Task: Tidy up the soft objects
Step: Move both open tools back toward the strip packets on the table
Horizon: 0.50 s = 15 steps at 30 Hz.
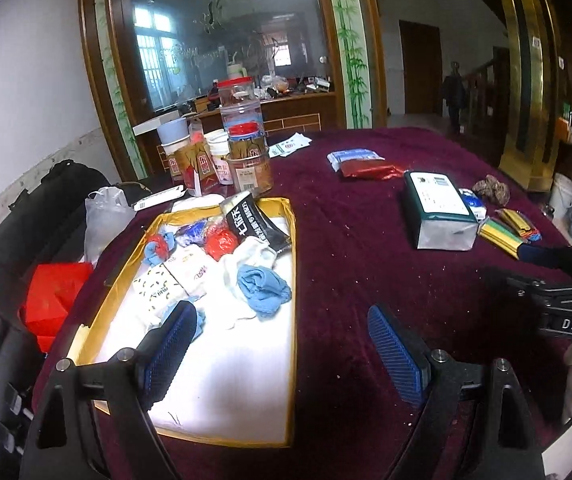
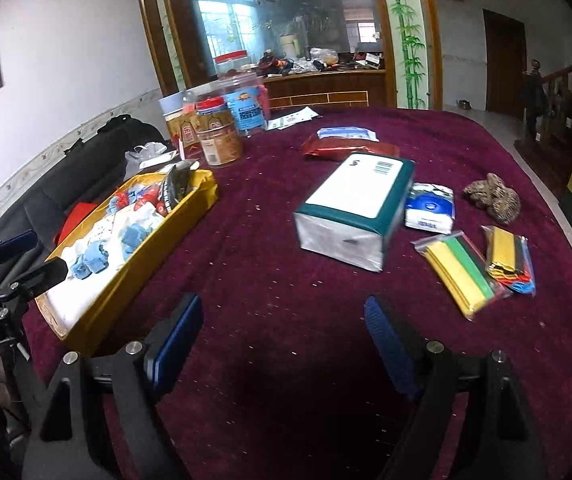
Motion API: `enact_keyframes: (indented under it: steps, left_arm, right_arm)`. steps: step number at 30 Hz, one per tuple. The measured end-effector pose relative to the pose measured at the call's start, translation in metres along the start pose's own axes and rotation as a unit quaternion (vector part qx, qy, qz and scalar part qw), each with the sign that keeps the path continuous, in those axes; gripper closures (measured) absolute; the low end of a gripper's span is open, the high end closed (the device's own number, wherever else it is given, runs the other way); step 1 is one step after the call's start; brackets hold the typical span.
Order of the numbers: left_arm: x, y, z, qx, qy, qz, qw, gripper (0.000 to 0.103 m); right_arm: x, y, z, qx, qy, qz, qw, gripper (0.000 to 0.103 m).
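Both your left gripper point(image 1: 281, 344) and right gripper point(image 2: 281, 344) have jaws wide apart and empty, so if you grab the big tissue pack point(image 2: 356, 212) at twelve o'clock on the table point(image 2: 286, 280) crookedly, it could slip short of the box point(image 2: 133, 276) at ten o'clock.

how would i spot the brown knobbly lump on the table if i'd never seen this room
Start at the dark red tablecloth and find the big teal and white pack near its middle. Beyond it, toward the table's right edge, past the small blue and white packet, lies the brown knobbly lump. It sits alone, and unlike the flat, bright plastic bags nearer the camera, it is dull, rounded and rough.
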<state>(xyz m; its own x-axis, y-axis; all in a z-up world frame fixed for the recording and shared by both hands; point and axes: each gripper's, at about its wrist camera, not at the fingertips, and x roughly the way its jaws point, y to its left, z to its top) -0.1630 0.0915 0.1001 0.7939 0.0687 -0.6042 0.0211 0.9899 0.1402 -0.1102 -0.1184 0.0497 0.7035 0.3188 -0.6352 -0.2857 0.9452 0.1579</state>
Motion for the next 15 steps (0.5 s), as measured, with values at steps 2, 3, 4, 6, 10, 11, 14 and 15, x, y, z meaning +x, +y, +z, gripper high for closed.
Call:
enact_keyframes:
  steps: [2, 3, 4, 6, 10, 11, 14, 15]
  left_arm:
    - [0.001, -0.005, 0.002, 0.004, 0.003, 0.005, 1.0000, 0.013]
    - [0.001, -0.006, 0.002, 0.005, 0.005, 0.005, 1.0000, 0.013]
    - [0.001, -0.008, 0.003, 0.007, 0.007, 0.007, 0.9999, 0.013]
    - [0.001, -0.012, 0.004, 0.012, 0.008, 0.010, 0.9998, 0.013]
    - [0.003, -0.016, 0.005, 0.020, 0.010, 0.012, 0.9997, 0.013]
    - [0.003, -0.017, 0.005, 0.021, 0.011, 0.012, 0.9996, 0.013]
    - [0.006, -0.020, 0.004, 0.025, 0.015, 0.014, 0.9995, 0.013]
    - [0.007, -0.021, 0.004, 0.027, 0.016, 0.016, 0.9994, 0.013]
  right_arm:
    - [-0.002, -0.001, -0.003, -0.002, 0.000, -0.001, 1.000, 0.020]
    - [-0.001, -0.001, -0.004, -0.002, 0.000, -0.002, 1.000, 0.020]
    - [0.000, -0.001, -0.006, -0.001, 0.000, 0.000, 1.000, 0.020]
    - [0.001, -0.003, -0.008, 0.001, 0.002, 0.004, 1.000, 0.020]
    - [0.005, -0.007, -0.010, 0.007, 0.004, 0.005, 1.000, 0.020]
    - [0.007, -0.008, -0.011, 0.009, 0.005, 0.005, 1.000, 0.020]
    - [0.011, -0.014, -0.011, 0.019, 0.010, 0.008, 1.000, 0.020]
    - [0.012, -0.015, -0.011, 0.023, 0.012, 0.010, 1.000, 0.020]
